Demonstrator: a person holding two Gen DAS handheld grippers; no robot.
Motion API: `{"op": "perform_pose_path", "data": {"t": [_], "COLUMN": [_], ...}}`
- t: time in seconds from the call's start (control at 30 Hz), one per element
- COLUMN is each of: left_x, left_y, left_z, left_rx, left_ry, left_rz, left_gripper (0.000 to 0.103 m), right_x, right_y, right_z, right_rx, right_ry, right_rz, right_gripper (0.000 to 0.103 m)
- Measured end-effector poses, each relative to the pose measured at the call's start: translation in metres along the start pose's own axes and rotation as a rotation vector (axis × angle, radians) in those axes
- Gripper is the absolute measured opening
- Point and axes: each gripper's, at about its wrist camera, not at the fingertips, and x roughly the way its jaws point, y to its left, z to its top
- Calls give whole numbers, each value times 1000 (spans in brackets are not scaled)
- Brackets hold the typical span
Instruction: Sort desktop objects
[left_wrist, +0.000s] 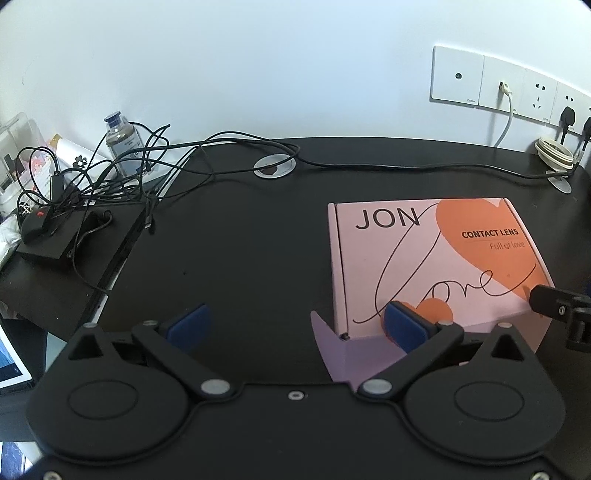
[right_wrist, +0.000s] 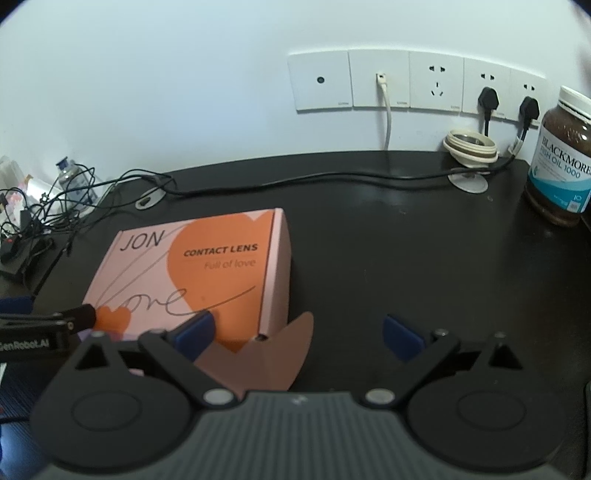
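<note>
A pink and orange contact lens box (left_wrist: 432, 258) lies flat on the black desk (left_wrist: 240, 251), with side flaps sticking out at its near corners. It also shows in the right wrist view (right_wrist: 207, 273). My left gripper (left_wrist: 295, 325) is open and empty, its right finger over the box's near left corner. My right gripper (right_wrist: 299, 332) is open and empty, its left finger over the box's near right corner. The right gripper's finger shows at the right edge of the left wrist view (left_wrist: 557, 306).
A tangle of black cables (left_wrist: 110, 173), a mouse (left_wrist: 35, 225) on a black box and a small bottle (left_wrist: 123, 142) sit at the far left. A fish oil jar (right_wrist: 561, 158) and a cream lid (right_wrist: 471, 146) stand at the back right, under wall sockets (right_wrist: 436, 83).
</note>
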Motion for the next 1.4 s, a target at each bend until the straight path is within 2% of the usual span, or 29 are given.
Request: {"op": "perform_pose_path", "data": {"t": [0.57, 1.03, 1.17, 1.4], "left_x": [6, 9, 7, 2], "left_y": [-2, 6, 5, 5], "left_z": [10, 13, 13, 7], "left_rx": [-1, -29, -22, -9], "left_ry": [15, 54, 61, 73], "left_rz": [10, -26, -32, -45], "left_gripper": [103, 103, 103, 103], "right_x": [6, 10, 7, -1], "right_y": [3, 2, 6, 3], "right_z": [7, 17, 16, 11], "right_rx": [12, 9, -25, -9], "right_ry": [18, 85, 82, 85], "right_rz": [-9, -2, -18, -3], "right_gripper": [102, 102, 102, 102]}}
